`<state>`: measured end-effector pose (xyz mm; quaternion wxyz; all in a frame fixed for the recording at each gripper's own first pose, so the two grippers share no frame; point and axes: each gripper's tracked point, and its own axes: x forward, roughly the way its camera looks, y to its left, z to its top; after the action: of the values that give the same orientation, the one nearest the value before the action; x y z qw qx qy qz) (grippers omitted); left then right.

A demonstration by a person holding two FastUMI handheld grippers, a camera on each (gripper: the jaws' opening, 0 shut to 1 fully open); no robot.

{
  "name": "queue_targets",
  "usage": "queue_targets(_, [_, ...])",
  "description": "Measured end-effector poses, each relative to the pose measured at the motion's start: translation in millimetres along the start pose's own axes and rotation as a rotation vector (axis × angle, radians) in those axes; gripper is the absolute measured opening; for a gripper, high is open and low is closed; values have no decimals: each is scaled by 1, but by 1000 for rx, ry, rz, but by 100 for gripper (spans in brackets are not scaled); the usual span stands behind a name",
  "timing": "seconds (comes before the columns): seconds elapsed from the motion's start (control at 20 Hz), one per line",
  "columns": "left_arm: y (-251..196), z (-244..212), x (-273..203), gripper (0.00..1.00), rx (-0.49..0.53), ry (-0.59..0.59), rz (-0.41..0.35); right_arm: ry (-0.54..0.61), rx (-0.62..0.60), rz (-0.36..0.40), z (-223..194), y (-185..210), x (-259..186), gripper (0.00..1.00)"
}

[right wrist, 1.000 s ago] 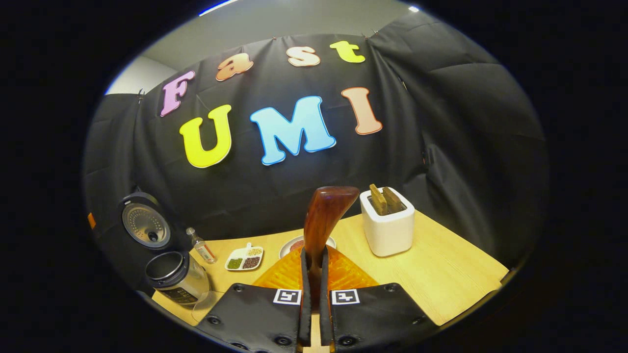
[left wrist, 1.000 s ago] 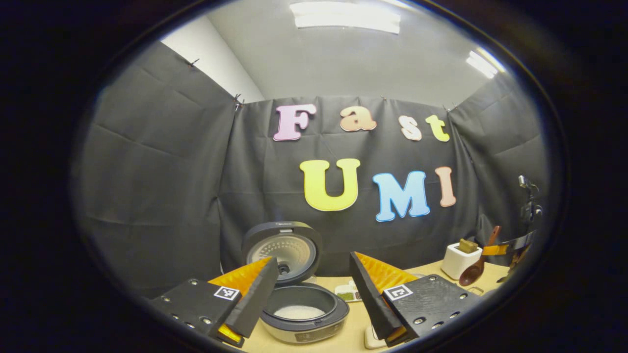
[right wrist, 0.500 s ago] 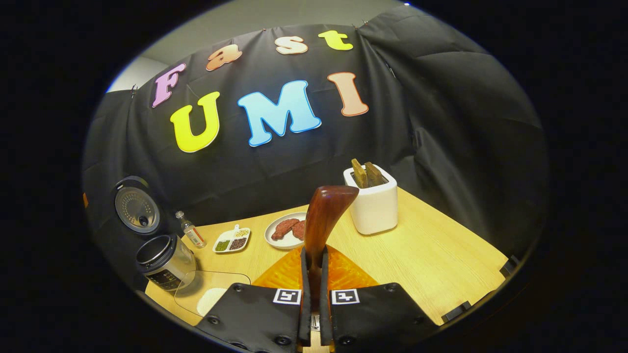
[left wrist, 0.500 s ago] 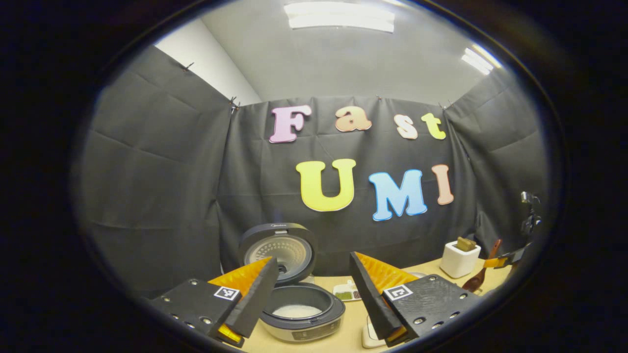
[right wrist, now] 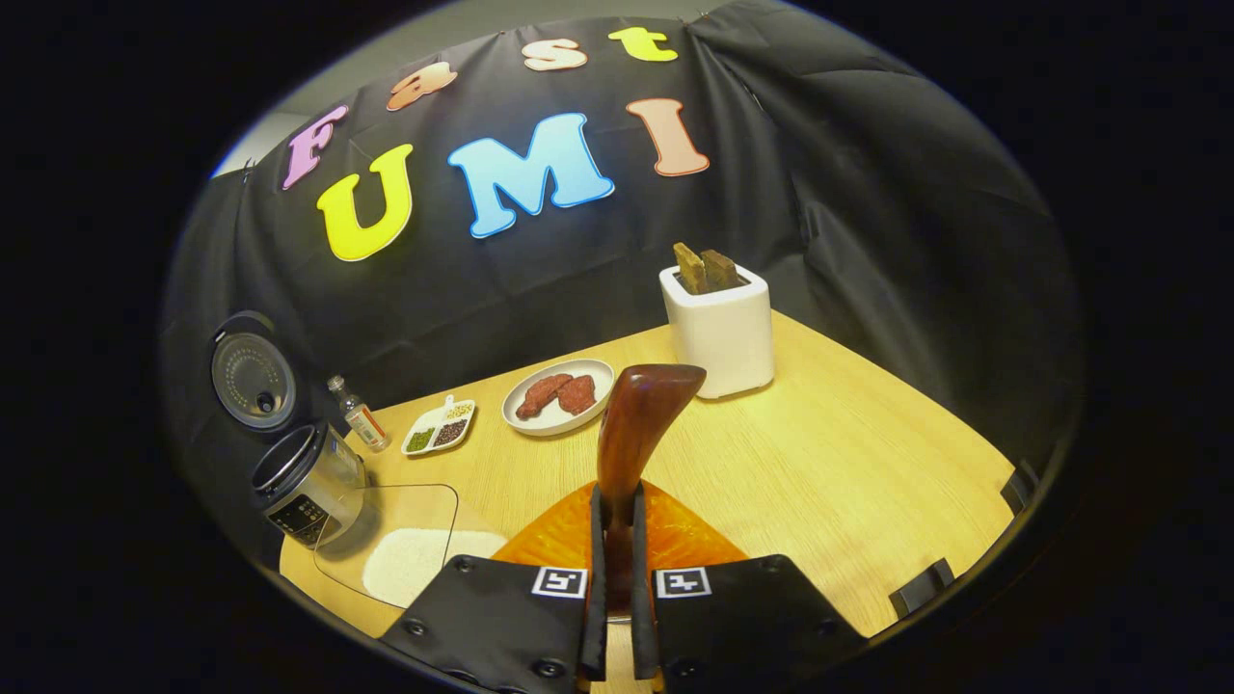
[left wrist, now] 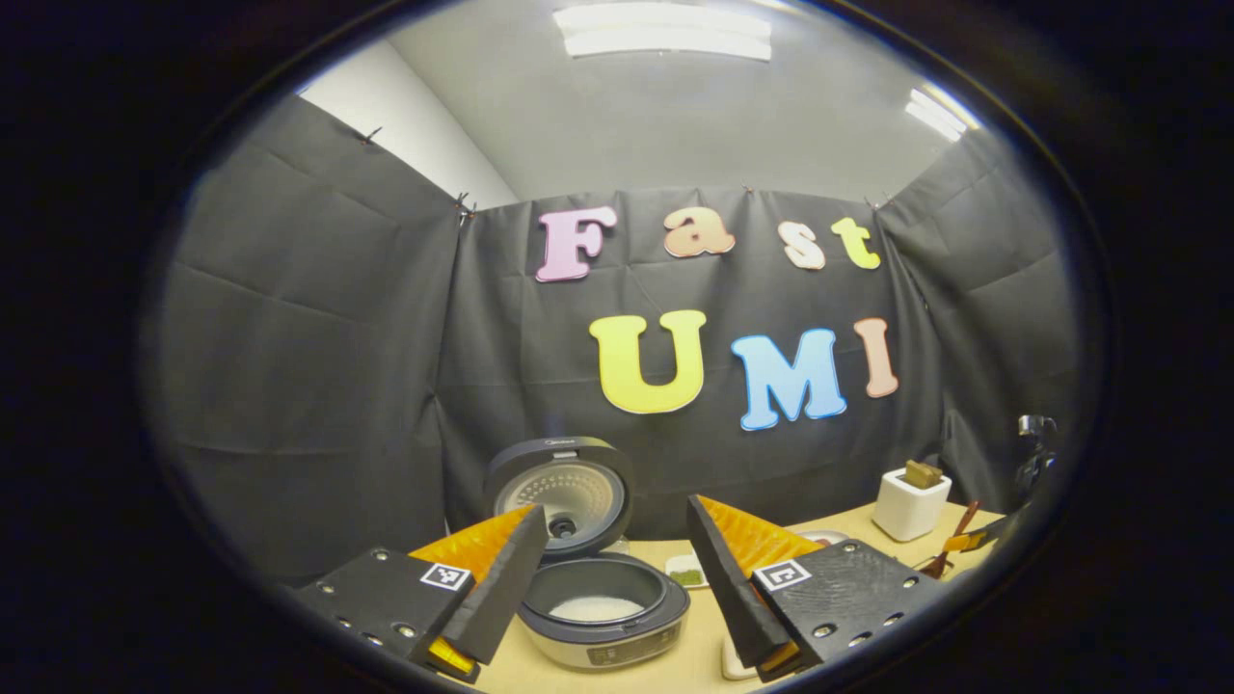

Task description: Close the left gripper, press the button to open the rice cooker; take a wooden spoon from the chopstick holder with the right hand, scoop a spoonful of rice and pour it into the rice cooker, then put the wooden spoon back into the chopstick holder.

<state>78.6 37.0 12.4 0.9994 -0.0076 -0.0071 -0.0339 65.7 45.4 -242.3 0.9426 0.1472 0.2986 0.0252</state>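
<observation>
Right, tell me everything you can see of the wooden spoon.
The wooden spoon is dark reddish-brown, glossy wood. In the right gripper view its handle is clamped between the right tongs, both fingers pressing on it, and it rises upright to a broadened, curved end seen edge-on. It is held in the air over the table, out of the white chopstick holder behind it. In the left gripper view it shows small at the far right, tilted, bowl end down.
</observation>
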Motion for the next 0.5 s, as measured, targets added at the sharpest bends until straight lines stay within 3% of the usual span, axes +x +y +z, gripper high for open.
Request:
queue_targets(0.2, [0, 0, 5, 88, -8, -3, -6, -14, -3, -3, 5, -5, -10, 19])
queue_targets(0.3, [1, -1, 11, 87, -9, 1, -10, -33, -18, -13, 12, -11, -21, 38])
queue_targets(0.35, [2, -2, 14, 87, -8, 3, -14, -46, -21, -15, 17, -12, -26, 56])
queue_targets(0.4, [2, -2, 18, 87, -7, 3, -17, -65, -27, -26, 22, -16, -34, 59])
queue_targets(0.45, [3, -1, 23, 87, -8, 2, -20, -81, -36, -47, 27, -21, -38, 89])
queue_targets(0.5, [4, 0, 27, 88, -9, 2, -23, -97, -44, -67, 32, -25, -47, 96])
